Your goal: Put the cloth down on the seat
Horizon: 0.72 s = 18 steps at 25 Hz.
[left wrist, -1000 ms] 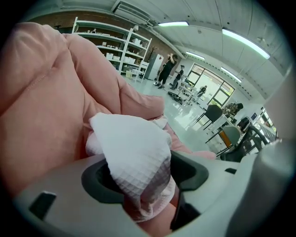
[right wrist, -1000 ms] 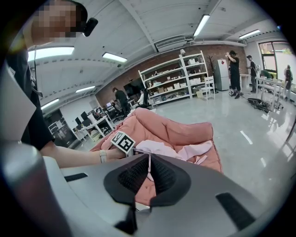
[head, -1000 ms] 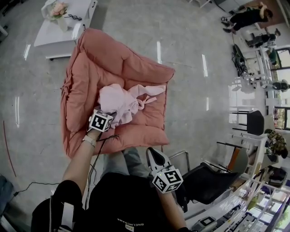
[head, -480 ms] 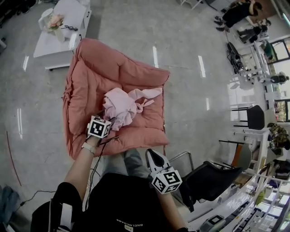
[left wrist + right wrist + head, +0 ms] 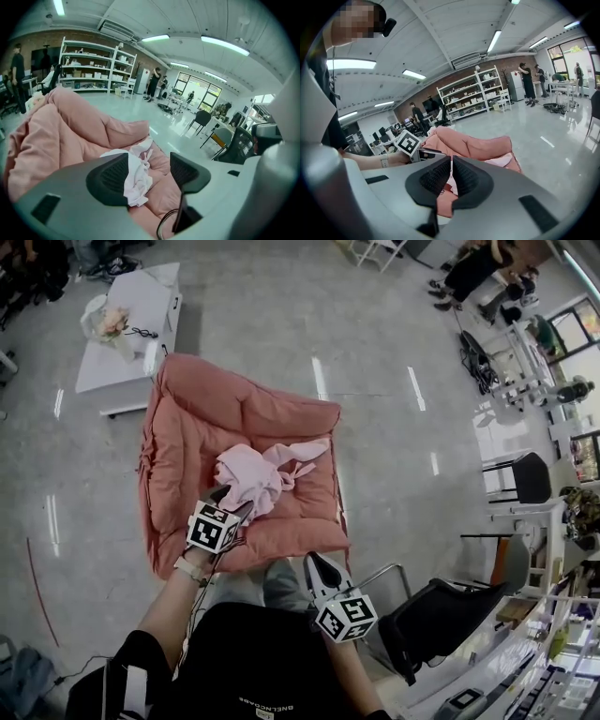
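Closest in, the right gripper (image 5: 319,567) is held back off the front edge of the seat (image 5: 220,409), roughly over the person's lap. Its jaws are pretty much closed up, with just a sliver of a gap and nothing caught in it. A black chair (image 5: 441,615) is parked off the seat's front right corner.

A bit further out, the left gripper (image 5: 232,505) is held over the seat's front cushion, right at the near edge of the cloth (image 5: 255,476). Its jaws are spread wide and nothing is gripped. In the left gripper view the cloth is seen through the gap, with its near side tucked behind the left-hand pad (image 5: 110,178). Whether that pad is actually touching it can't be made out.

The cloth itself is pale pink and bunched into a loose heap, lying on the middle of the seat. One strip of it is trailed out toward the seat's right side.

The seat is a big salmon-pink padded thing, and its back cushion is puffed up along the far side.

Past the seat's far left corner a low white table (image 5: 122,352) is seen, with some flowers (image 5: 111,322) set on it. Way beyond the seat, white shelves (image 5: 473,93) are lined up against a brick wall. A few people (image 5: 473,268) are seen standing around well off past its far right.
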{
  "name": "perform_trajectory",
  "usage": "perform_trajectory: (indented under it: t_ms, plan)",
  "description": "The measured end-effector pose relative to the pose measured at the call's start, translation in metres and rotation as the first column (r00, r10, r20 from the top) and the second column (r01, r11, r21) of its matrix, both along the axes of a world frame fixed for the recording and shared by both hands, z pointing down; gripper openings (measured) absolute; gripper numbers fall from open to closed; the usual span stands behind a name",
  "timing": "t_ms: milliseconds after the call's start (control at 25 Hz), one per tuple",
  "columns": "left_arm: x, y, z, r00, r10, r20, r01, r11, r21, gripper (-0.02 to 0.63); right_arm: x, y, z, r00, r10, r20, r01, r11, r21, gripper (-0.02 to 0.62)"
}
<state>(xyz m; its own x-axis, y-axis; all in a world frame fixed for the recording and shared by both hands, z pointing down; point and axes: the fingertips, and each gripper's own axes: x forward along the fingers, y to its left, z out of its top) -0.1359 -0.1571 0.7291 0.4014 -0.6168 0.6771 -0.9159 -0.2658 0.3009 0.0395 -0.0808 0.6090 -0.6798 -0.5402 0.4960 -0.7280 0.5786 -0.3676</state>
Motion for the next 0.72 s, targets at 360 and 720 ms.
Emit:
perform_trajectory:
  t_ms: [360, 720]
  plan:
    - [0.016, -0.011, -0.118, 0.998, -0.031, -0.048, 0.041, 0.977, 0.208, 0.083, 0.001, -0.032, -0.049, 0.995, 0.013, 0.095, -0.018, 0.998, 0.054, 0.034]
    - [0.018, -0.002, -0.207, 0.988, -0.077, -0.135, 0.12, 0.929, 0.351, 0.015, -0.013, -0.059, -0.09, 0.98, -0.039, 0.194, 0.021, 0.995, 0.096, 0.034]
